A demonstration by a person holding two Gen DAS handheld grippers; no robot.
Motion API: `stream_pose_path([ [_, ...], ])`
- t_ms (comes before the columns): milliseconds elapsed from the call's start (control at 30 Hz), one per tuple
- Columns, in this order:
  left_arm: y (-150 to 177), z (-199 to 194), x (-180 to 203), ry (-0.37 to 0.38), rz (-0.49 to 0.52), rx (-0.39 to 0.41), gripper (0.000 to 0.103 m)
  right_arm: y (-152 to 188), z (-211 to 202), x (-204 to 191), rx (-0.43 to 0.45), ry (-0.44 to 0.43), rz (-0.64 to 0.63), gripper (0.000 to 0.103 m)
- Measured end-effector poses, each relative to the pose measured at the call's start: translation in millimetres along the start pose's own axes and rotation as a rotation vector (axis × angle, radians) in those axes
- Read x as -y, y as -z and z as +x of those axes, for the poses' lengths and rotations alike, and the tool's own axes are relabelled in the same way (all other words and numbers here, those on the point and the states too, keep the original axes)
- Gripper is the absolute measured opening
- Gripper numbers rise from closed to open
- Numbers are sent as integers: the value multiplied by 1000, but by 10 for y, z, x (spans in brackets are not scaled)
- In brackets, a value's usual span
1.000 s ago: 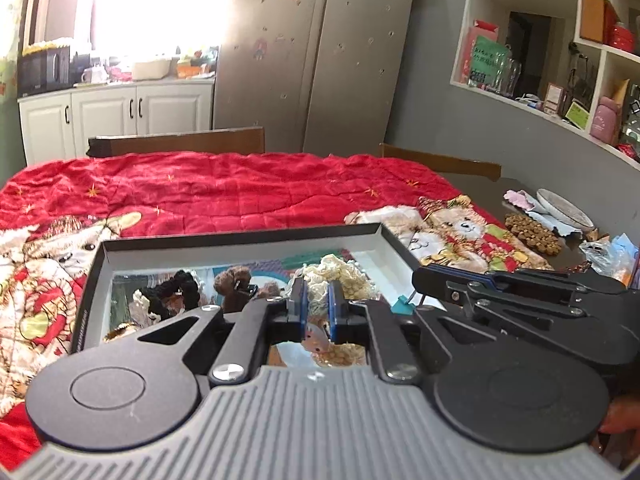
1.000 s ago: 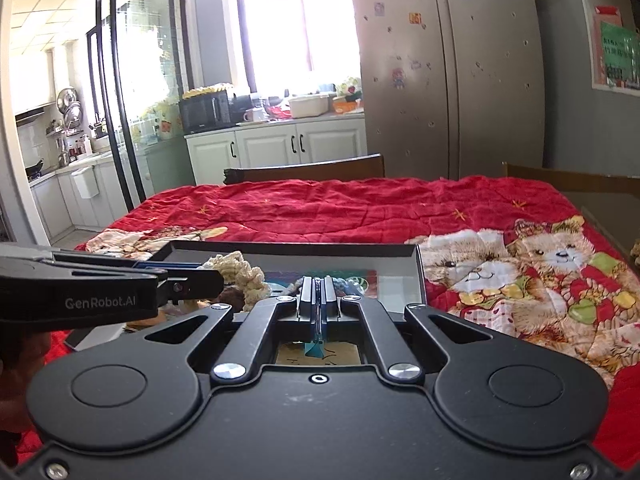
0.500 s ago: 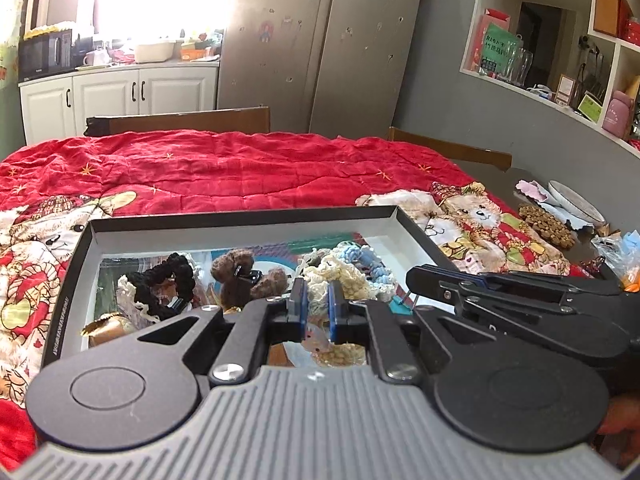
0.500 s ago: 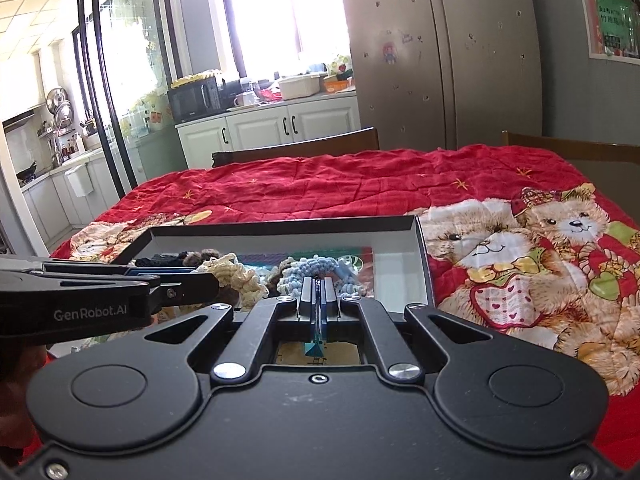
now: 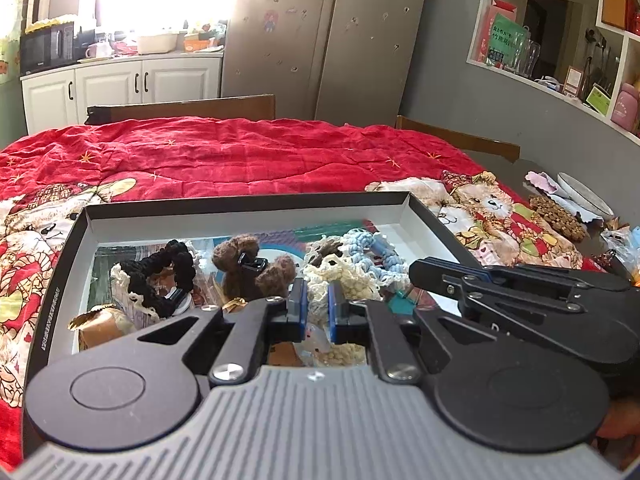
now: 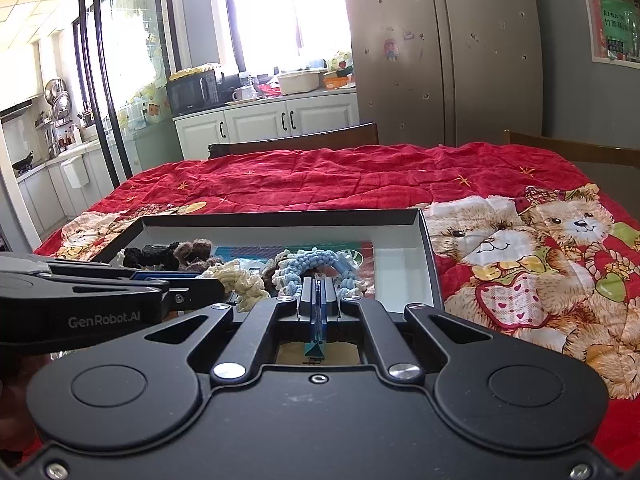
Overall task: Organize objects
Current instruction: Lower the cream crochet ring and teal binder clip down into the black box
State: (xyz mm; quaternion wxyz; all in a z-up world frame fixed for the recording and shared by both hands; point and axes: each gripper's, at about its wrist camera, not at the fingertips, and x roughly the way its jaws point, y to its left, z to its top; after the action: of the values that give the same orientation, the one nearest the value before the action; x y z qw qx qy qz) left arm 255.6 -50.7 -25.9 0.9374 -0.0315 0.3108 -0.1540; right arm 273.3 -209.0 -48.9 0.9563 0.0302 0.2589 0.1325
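Note:
A shallow black box [image 5: 248,204] with white inner walls lies on the red quilt and also shows in the right wrist view [image 6: 428,248]. It holds knitted hair ties: black [image 5: 168,268], brown [image 5: 248,264], cream [image 5: 340,276] and light blue [image 5: 372,248], the blue one also in the right wrist view [image 6: 308,264]. My left gripper [image 5: 317,304] hovers over the box's near part, its jaws a narrow gap apart with nothing clearly between them. My right gripper [image 6: 319,296] is shut and empty over the box's near right part, and shows from the side in the left wrist view [image 5: 440,276].
The red quilt with teddy bear prints [image 6: 520,248] covers the table. Wooden chair backs [image 5: 180,106] stand behind it. At the far right lie a plate [image 5: 584,196], a beaded mat [image 5: 556,216] and small items. A fridge and cabinets stand at the back.
Both grippers have tilted so that more of the box's inside shows. The hair ties have come into fuller view. The jaws have not changed.

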Motion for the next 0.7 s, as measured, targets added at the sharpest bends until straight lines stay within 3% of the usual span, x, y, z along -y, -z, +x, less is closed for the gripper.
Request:
stream_pose_path([
  [700,48,76,8,-21,14,-20,14,19,4,-7,4,-3,-5,5],
])
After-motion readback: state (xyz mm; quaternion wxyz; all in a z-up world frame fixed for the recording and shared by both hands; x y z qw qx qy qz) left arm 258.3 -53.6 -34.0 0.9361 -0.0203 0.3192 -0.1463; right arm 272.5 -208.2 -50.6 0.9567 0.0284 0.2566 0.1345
